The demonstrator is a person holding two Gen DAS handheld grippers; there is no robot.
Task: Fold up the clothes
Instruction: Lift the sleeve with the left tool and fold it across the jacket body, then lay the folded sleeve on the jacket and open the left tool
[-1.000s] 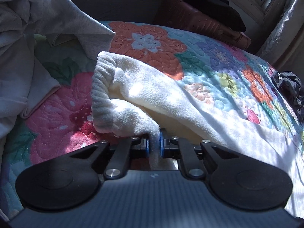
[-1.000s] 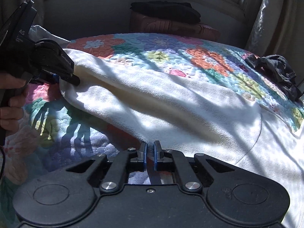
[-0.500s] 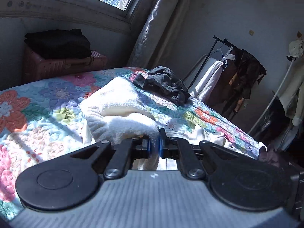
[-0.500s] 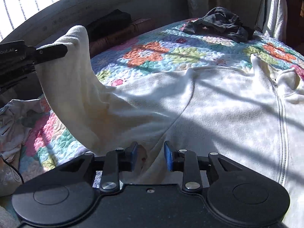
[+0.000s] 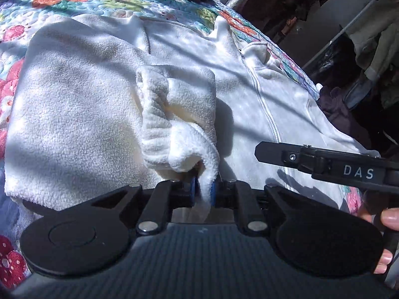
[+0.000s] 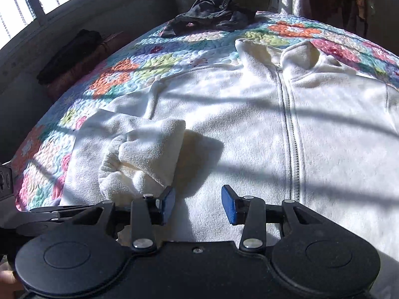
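Note:
A cream fleece zip jacket [image 6: 237, 114] lies spread front-up on the bed, and in the left wrist view the jacket [image 5: 74, 94] fills the middle. Its sleeve [image 5: 174, 114] is folded across the chest, the ribbed cuff bunched up. My left gripper [image 5: 202, 191] is shut on the sleeve's cuff edge, just above the jacket body. The sleeve [image 6: 144, 157] lies left of the zip [image 6: 290, 134]. My right gripper [image 6: 197, 203] hovers open over the jacket's lower front, nothing between its blue pads; it also shows at the right as the right gripper [image 5: 324, 159], with a hand holding it.
A floral quilt [image 6: 119, 74] covers the bed. A dark garment [image 6: 212, 15] lies crumpled at the bed's far side. A brown case with black cloth [image 6: 74, 54] stands under the window. Clothes hang on a rack [image 5: 369, 25] beyond the bed's right edge.
My left gripper has carried the sleeve up and over from the quilt onto the jacket's chest. My right gripper has opened and let go of the jacket's edge.

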